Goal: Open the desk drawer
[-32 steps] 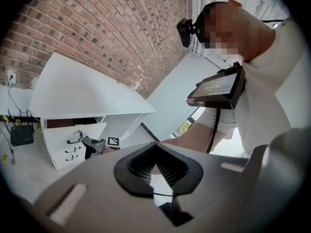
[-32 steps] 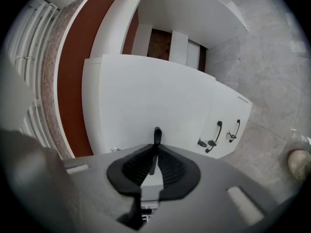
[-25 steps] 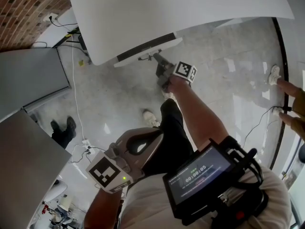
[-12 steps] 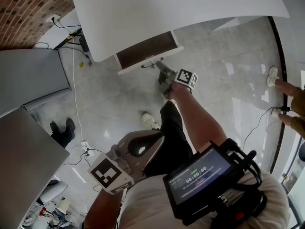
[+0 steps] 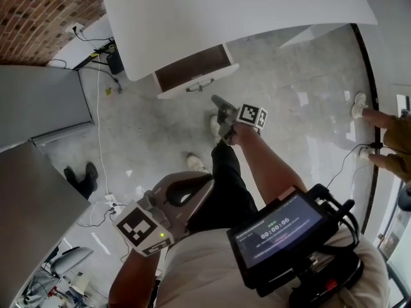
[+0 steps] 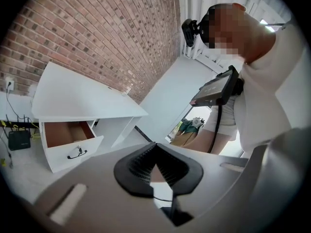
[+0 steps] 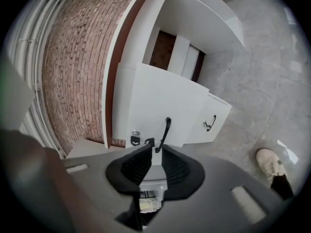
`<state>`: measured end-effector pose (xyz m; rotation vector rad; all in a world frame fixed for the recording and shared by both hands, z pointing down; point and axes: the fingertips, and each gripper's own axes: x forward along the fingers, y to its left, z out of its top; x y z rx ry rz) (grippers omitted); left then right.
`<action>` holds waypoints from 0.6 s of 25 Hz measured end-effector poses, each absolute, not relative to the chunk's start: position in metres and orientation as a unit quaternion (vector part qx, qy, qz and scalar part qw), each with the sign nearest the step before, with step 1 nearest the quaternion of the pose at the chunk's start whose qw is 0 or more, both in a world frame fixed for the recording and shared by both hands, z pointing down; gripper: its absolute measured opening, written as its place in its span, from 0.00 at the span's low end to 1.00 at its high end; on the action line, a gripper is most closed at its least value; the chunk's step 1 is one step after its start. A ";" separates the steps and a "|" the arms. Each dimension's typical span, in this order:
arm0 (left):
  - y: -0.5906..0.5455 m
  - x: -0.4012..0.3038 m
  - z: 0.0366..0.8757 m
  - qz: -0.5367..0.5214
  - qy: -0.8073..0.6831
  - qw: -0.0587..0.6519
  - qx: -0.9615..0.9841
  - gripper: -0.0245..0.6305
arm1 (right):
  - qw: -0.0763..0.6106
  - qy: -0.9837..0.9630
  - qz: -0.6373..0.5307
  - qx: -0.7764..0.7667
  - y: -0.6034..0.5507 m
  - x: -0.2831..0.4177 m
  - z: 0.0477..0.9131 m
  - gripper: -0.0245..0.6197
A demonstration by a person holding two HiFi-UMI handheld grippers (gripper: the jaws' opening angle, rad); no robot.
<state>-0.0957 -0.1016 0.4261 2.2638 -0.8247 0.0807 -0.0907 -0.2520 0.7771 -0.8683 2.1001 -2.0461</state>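
Observation:
The white desk (image 5: 231, 11) fills the top of the head view. Its drawer (image 5: 192, 69) stands pulled out, brown inside showing, with a black handle (image 5: 200, 85) on its white front. My right gripper (image 5: 217, 101) hangs a little below and right of the handle, apart from it, jaws slightly open and empty. In the right gripper view the drawer handle (image 7: 210, 123) is off to the right of the gripper (image 7: 154, 152). My left gripper (image 5: 192, 188) stays low by my body, shut on nothing. The left gripper view shows the open drawer (image 6: 73, 139) far left of that gripper (image 6: 155, 152).
A grey cabinet (image 5: 38, 108) stands at the left, with cables (image 5: 99, 127) trailing over the floor and a black box (image 5: 117, 61) by the brick wall. Another person's feet (image 5: 359, 104) are at the right. My own shoe (image 5: 196, 162) is below the drawer.
The drawer has slid out from under the desk. My right gripper pulled back with it, then came off the handle and now sits apart from it. The left gripper barely moved.

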 end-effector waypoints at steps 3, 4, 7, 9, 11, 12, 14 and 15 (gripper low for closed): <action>-0.094 -0.097 0.412 0.030 -0.315 0.350 0.882 0.04 | 0.020 0.703 -0.654 -0.277 -0.235 -0.083 0.752 0.12; -0.089 -0.097 0.406 0.029 -0.312 0.348 0.883 0.04 | 0.012 0.710 -0.648 -0.275 -0.228 -0.081 0.742 0.11; -0.073 -0.094 0.387 0.023 -0.303 0.337 0.891 0.04 | -0.023 0.740 -0.621 -0.258 -0.208 -0.076 0.709 0.10; -0.066 -0.092 0.380 0.027 -0.298 0.321 0.899 0.04 | -0.042 0.770 -0.591 -0.238 -0.199 -0.076 0.685 0.10; -0.055 -0.094 0.373 0.034 -0.300 0.312 0.901 0.04 | -0.054 0.793 -0.567 -0.216 -0.184 -0.080 0.662 0.10; -0.048 -0.095 0.368 0.036 -0.302 0.311 0.900 0.04 | -0.061 0.802 -0.558 -0.204 -0.173 -0.083 0.650 0.09; -0.036 -0.098 0.359 0.040 -0.304 0.308 0.901 0.04 | -0.069 0.819 -0.537 -0.189 -0.155 -0.087 0.624 0.09; -0.032 -0.099 0.356 0.042 -0.304 0.305 0.901 0.04 | -0.072 0.827 -0.525 -0.185 -0.149 -0.088 0.612 0.09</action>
